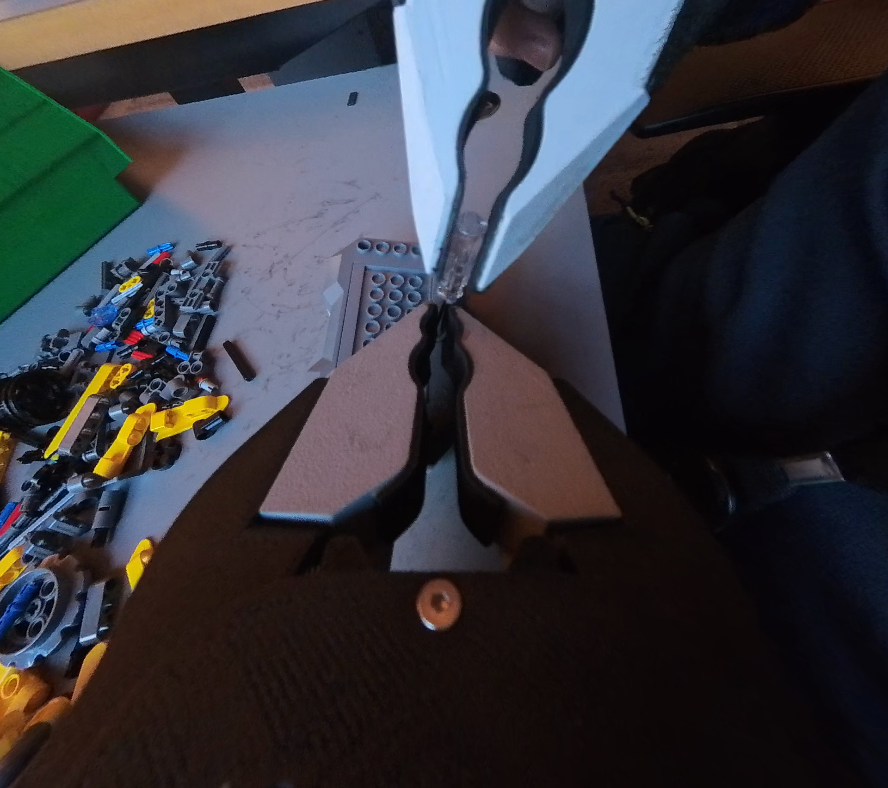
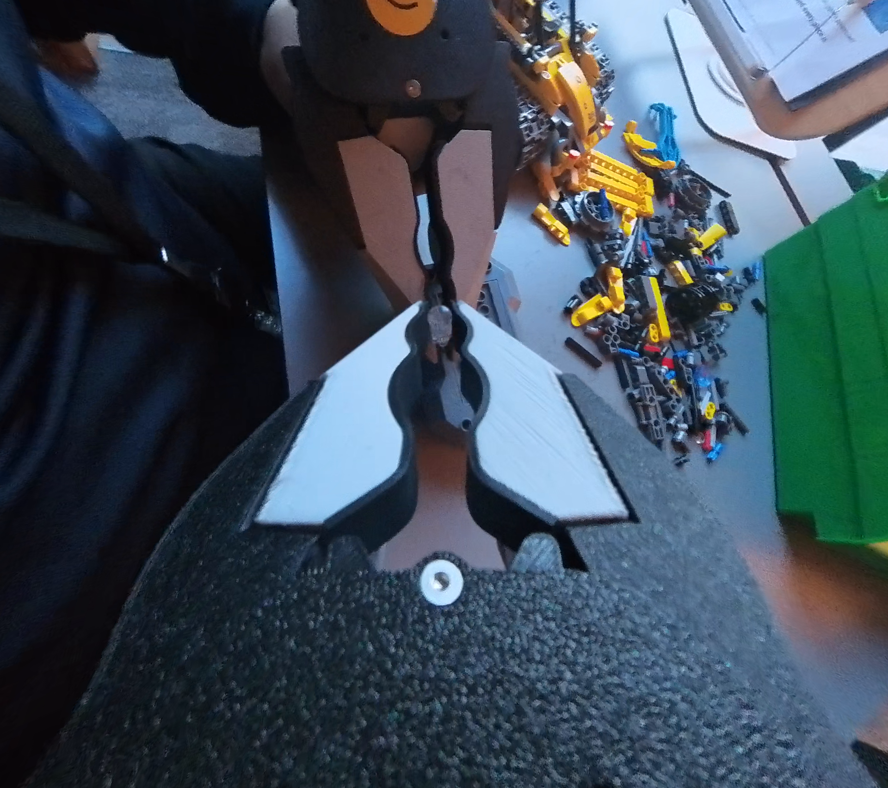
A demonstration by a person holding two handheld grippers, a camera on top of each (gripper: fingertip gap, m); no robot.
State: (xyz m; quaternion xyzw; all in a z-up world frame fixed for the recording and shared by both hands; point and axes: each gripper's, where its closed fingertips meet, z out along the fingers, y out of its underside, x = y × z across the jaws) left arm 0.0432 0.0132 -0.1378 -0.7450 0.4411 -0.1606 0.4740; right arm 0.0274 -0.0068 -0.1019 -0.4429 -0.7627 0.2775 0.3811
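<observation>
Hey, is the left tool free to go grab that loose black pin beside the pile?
Probably not yet: the left tool is shut on a thin dark piece, tip to tip with the right tool. The path to the black pin looks unobstructed.

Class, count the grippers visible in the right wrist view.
2. The white-fingered right gripper fills the foreground; the brown-fingered left gripper faces it above, tips meeting over the table edge.

2 hand-held grippers are seen: left (image 1: 444,308), right (image 2: 439,308). 1 clear peg (image 1: 456,265), 1 grey studded plate (image 1: 384,303), 1 green bin (image 2: 826,380), 1 loose-parts pile (image 2: 672,308) are counted.
</observation>
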